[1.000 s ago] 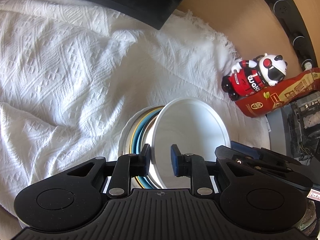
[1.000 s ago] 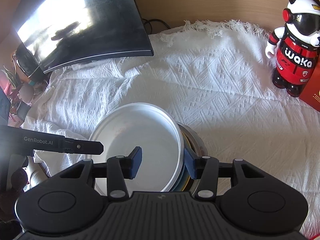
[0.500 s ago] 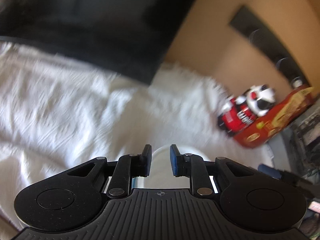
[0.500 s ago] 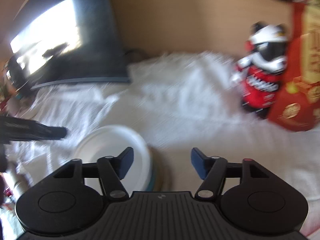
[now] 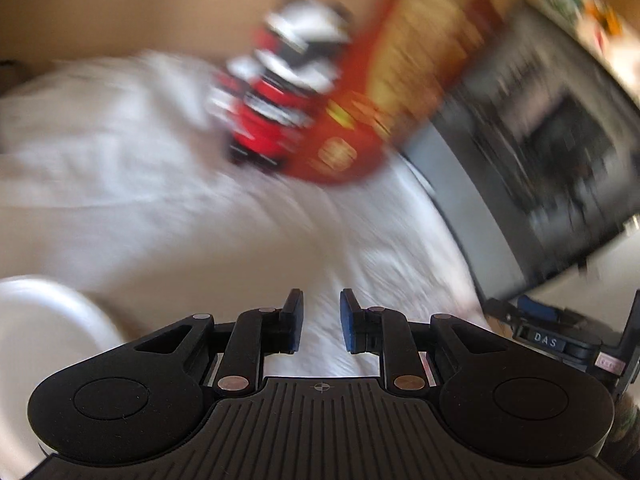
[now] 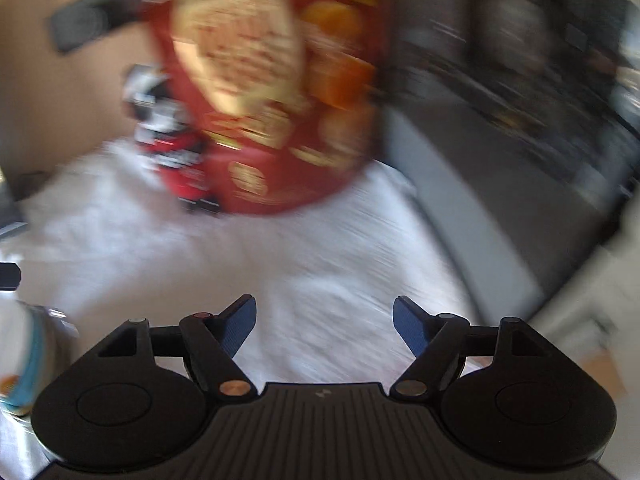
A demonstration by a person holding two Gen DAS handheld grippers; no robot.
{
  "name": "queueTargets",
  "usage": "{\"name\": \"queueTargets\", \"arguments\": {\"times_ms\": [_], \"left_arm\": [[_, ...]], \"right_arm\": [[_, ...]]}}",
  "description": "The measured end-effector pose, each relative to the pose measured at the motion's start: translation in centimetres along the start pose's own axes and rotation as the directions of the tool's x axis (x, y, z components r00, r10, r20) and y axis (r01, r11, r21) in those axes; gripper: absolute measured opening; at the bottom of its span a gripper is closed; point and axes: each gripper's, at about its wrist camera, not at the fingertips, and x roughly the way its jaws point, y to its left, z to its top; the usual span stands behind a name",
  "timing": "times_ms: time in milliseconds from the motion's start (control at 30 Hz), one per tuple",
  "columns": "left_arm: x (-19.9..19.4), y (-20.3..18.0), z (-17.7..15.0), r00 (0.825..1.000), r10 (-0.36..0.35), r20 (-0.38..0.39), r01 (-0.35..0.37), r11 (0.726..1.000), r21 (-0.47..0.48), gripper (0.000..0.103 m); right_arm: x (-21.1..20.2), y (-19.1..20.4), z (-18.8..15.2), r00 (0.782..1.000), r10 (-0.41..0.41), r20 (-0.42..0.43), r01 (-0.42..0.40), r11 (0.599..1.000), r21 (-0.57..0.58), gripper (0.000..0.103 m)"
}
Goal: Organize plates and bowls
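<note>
The white plate (image 5: 44, 320) lies at the eight o'clock edge of the left wrist view, on the white cloth (image 5: 168, 216), well to the left of the left claw (image 5: 321, 320) and touching neither finger. In the right wrist view the stack of dishes (image 6: 24, 360), with a white top piece over a blue rim, shows only as a sliver at nine o'clock, apart from the right claw (image 6: 324, 328).

The left claw has a narrow gap between its blue pads, with only cloth behind it. The right claw's jaws have just been opening and stand spread wide, nothing between them.

Both views are heavily blurred. A red and white toy figure (image 5: 280, 108) stands toward twelve o'clock, just beside a red box (image 5: 384, 92), with a dark appliance (image 5: 552, 148) at two o'clock.
</note>
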Motion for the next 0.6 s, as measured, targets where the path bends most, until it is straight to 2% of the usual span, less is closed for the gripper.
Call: {"name": "queueTargets", "arguments": {"times_ms": [100, 233, 400, 500, 600], "left_arm": [[4.1, -3.7, 0.2, 0.995, -0.041, -0.093, 0.050, 0.994, 0.097, 0.022], [8.5, -7.8, 0.0, 0.978, -0.073, -0.193, 0.110, 0.976, 0.186, 0.022], [12.4, -11.6, -0.5, 0.964, -0.058, -0.260, 0.129, 0.955, 0.266, 0.022], [14.1, -12.8, -1.1, 0.958, -0.034, -0.284, 0.122, 0.947, 0.298, 0.022], [15.7, -13.6, -1.4, 0.952, -0.026, -0.306, 0.124, 0.943, 0.308, 0.022]], "right_arm": [[-0.2, -3.6, -2.1, 0.996, -0.083, -0.026, 0.083, 0.996, 0.019, 0.076], [-0.5, -7.0, -4.3, 0.983, -0.178, -0.052, 0.180, 0.983, 0.040, 0.076], [-1.1, -10.1, -6.4, 0.966, -0.245, -0.077, 0.251, 0.964, 0.088, 0.082], [-1.3, -11.5, -7.6, 0.969, -0.223, -0.106, 0.237, 0.961, 0.144, 0.082], [-1.4, -12.8, -8.4, 0.987, -0.089, -0.132, 0.121, 0.957, 0.262, 0.082]]}}
